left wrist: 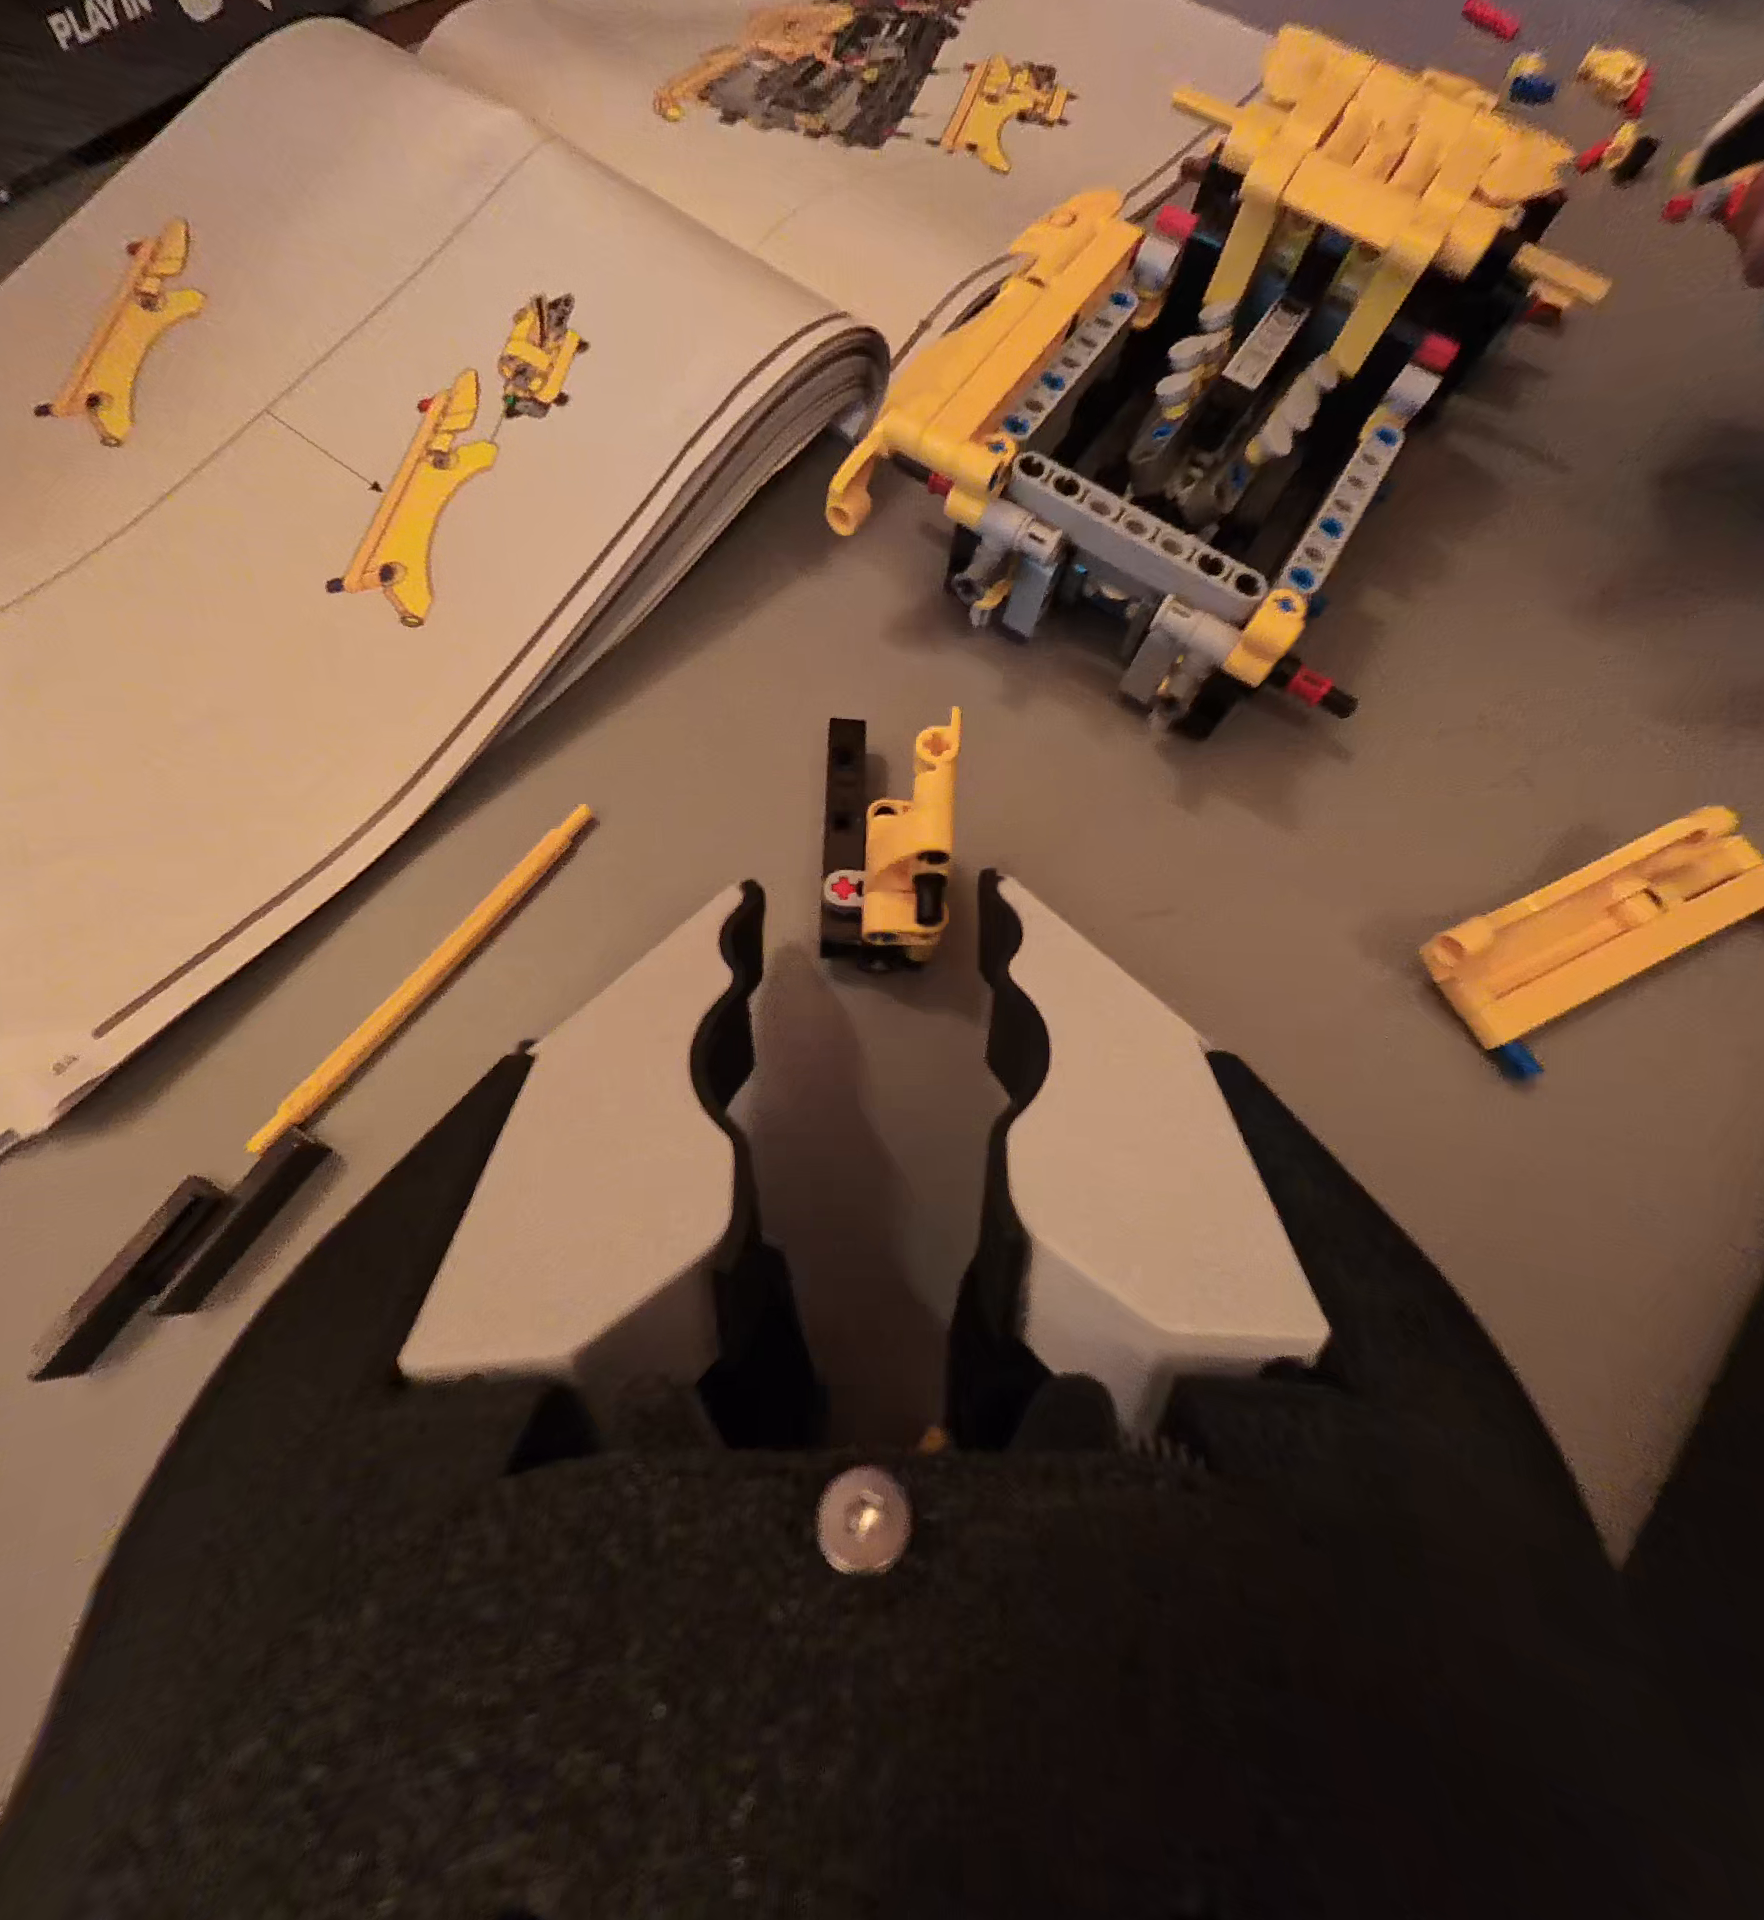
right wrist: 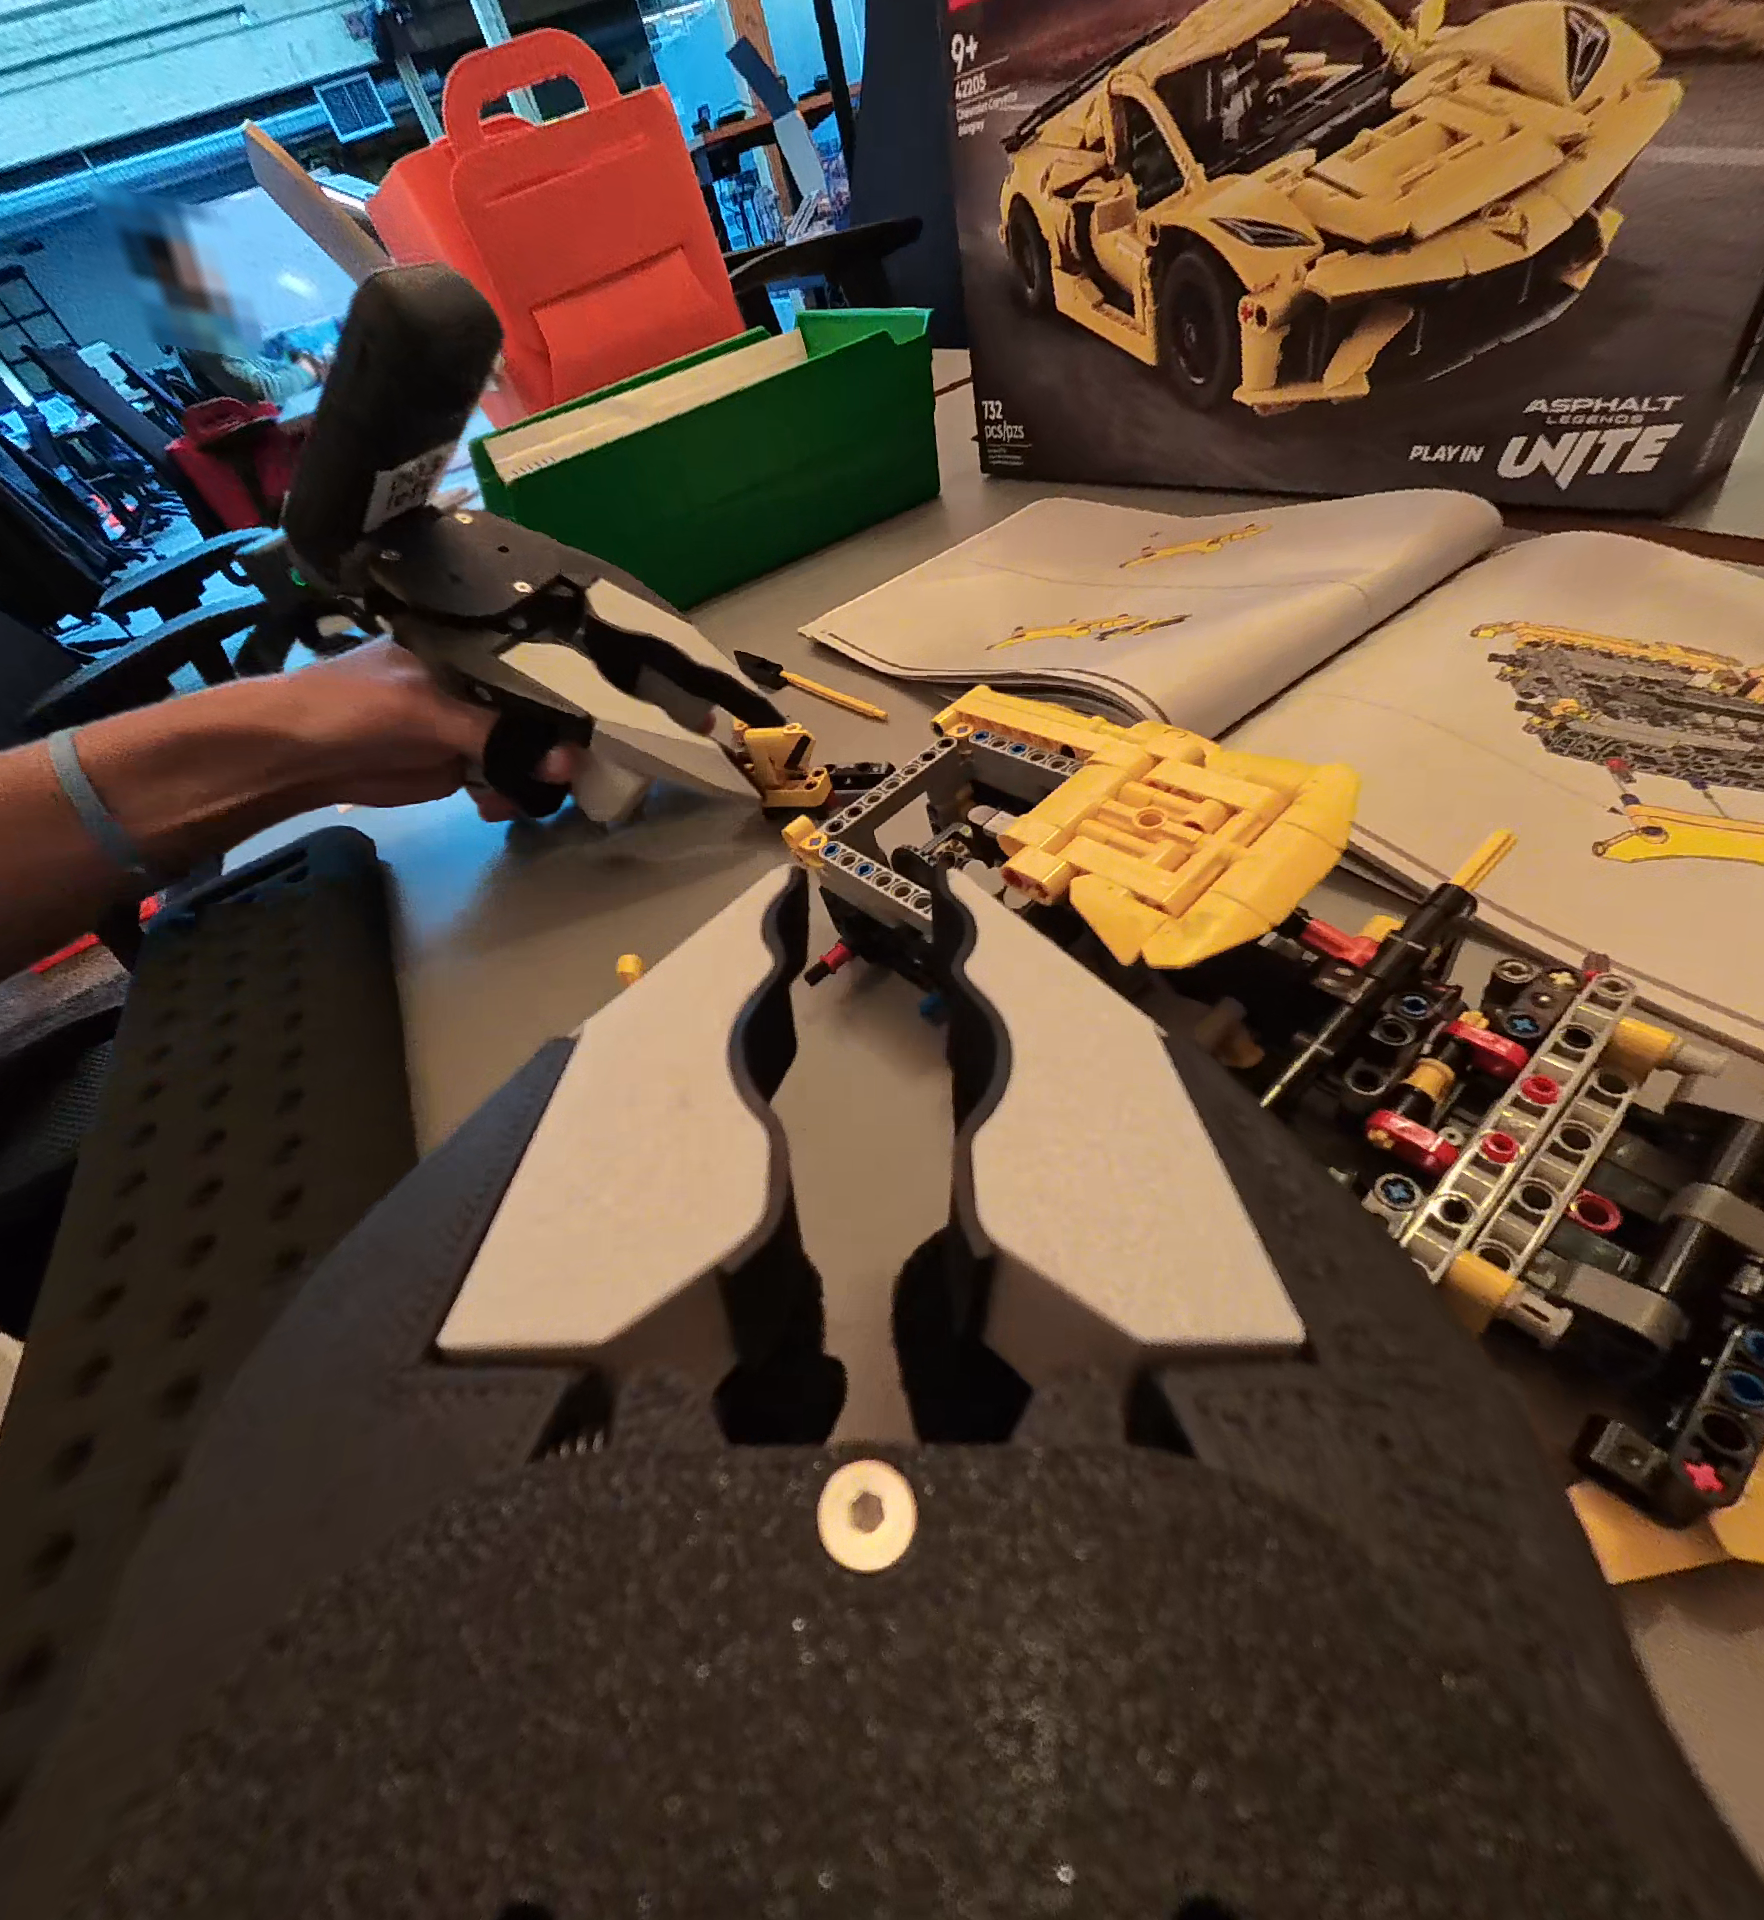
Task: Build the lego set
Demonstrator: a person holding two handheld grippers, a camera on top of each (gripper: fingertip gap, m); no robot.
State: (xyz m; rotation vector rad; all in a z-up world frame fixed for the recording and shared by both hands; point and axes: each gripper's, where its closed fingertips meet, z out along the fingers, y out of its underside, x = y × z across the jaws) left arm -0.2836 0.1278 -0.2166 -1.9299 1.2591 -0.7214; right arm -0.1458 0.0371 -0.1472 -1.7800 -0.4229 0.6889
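My left gripper (left wrist: 873,896) is open and low over the grey table. A small yellow and black sub-assembly (left wrist: 888,852) lies on the table between its fingertips, with a gap on each side. The partly built yellow and black car chassis (left wrist: 1221,416) stands beyond it. In the right wrist view my right gripper (right wrist: 867,894) is open and empty, with its tips over the chassis's grey frame (right wrist: 873,883). The left gripper (right wrist: 743,743) and the sub-assembly (right wrist: 784,774) show farther off there.
An open instruction booklet (left wrist: 286,520) lies to the left. A yellow axle (left wrist: 421,977) and two black beams (left wrist: 182,1247) lie beside it. A yellow panel piece (left wrist: 1605,925) lies to the right. The set's box (right wrist: 1377,239), a green bin (right wrist: 732,447) and an orange bag (right wrist: 566,208) stand behind. The gap from one gripper's tips to the other's is roughly 20 centimetres.
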